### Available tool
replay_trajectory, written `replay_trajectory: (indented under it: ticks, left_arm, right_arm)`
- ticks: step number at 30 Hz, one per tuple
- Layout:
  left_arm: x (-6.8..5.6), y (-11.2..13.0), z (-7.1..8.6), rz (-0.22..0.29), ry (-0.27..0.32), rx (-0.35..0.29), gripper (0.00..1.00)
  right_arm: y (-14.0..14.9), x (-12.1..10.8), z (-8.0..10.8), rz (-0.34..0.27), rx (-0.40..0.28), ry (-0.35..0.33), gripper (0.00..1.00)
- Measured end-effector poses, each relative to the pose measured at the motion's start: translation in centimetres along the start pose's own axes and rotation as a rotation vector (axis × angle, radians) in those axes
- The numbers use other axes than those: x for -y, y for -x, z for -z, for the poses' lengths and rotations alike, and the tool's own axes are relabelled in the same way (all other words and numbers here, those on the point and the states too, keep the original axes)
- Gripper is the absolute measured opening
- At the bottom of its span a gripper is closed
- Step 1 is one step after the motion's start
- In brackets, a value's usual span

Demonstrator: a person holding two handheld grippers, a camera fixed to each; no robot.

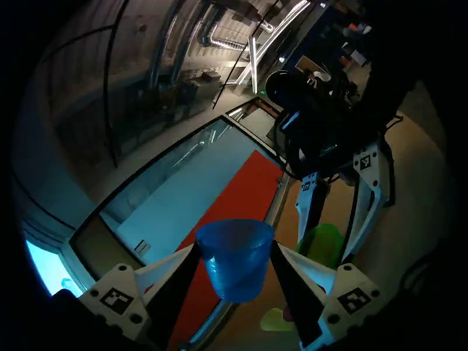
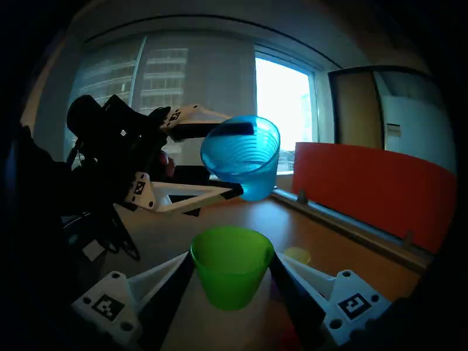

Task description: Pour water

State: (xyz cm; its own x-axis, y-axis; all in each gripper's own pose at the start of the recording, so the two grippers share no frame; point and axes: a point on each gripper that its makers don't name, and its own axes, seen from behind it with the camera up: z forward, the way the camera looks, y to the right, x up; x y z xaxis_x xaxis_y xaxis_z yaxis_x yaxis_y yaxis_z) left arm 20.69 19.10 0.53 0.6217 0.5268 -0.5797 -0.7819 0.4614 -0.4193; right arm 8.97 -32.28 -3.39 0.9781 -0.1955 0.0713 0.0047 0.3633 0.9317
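Note:
In the left gripper view, my left gripper (image 1: 235, 253) is shut on a translucent blue cup (image 1: 235, 272), one finger on each side. Beyond it, my right gripper (image 1: 327, 231) grips a green cup (image 1: 320, 248) over the wooden table. In the right gripper view, my right gripper (image 2: 232, 260) is shut on the green cup (image 2: 232, 278), which stands upright with its mouth up. Above and just behind it, the left gripper (image 2: 234, 158) holds the blue cup (image 2: 243, 155) tipped on its side, mouth facing the green cup. No stream of water shows.
A wooden table (image 2: 339, 248) lies below, with a small yellow disc (image 2: 297, 255) on it. A red partition (image 2: 380, 181) runs along the table's right edge. Behind are a bright window (image 2: 281, 99) and a dark-clothed person (image 2: 52, 175) at left.

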Motion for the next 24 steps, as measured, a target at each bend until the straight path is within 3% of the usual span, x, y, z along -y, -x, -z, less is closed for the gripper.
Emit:
replay_trajectory:
  ticks: [14,24]
  left_arm:
    - [-0.19,0.54,-0.40,-0.029,0.002,0.007,0.84]
    - [-0.30,0.18,-0.36,-0.084,0.003,0.001,0.84]
  right_arm:
    - [0.00,-0.16,0.01,0.001,-0.001,0.000,0.92]
    - [0.01,-0.27,-0.04,0.004,-0.002,0.004,0.91]
